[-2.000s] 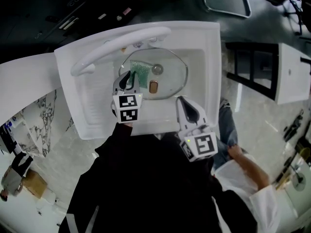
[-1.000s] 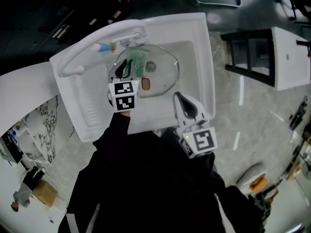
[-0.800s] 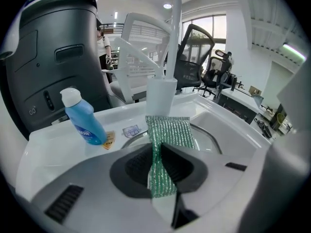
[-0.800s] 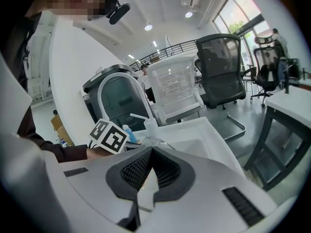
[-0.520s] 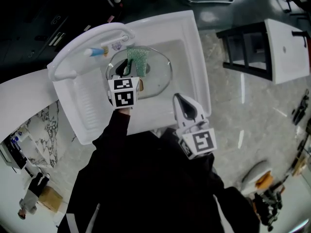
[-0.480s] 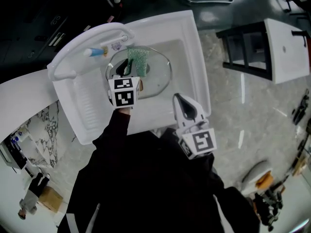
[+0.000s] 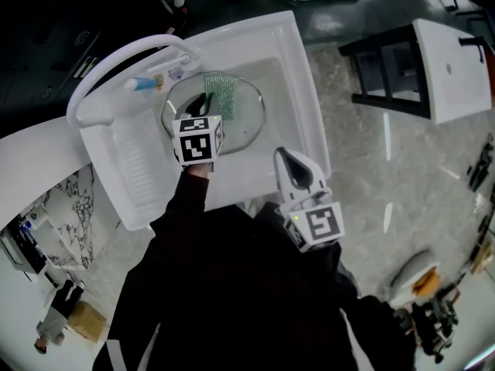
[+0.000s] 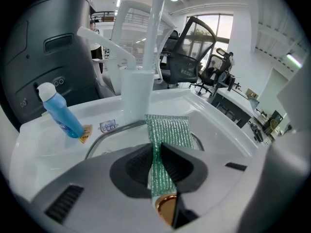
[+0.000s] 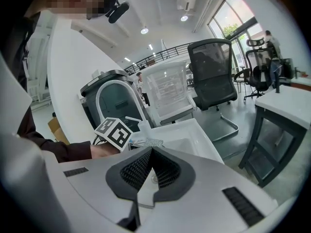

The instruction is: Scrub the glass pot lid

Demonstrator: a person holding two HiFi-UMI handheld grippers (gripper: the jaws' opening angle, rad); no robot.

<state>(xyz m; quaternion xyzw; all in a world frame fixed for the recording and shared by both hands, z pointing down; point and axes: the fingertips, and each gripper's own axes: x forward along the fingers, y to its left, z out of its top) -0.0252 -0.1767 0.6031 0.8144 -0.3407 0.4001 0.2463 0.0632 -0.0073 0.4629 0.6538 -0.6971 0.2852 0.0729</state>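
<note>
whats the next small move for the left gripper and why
Probably pull the left gripper toward the person, dragging the green mesh scrub pad across the round glass pot lid. Its jaws are shut on the pad, which lies over the lid's far part, so most of the glass lies nearer.

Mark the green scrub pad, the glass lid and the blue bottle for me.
green scrub pad (image 8: 167, 129), left gripper view, on the upper part of its mesh.
glass lid (image 7: 246, 122), head view, on the clear pane right of the pad.
blue bottle (image 8: 62, 118), left gripper view, on its body.
</note>
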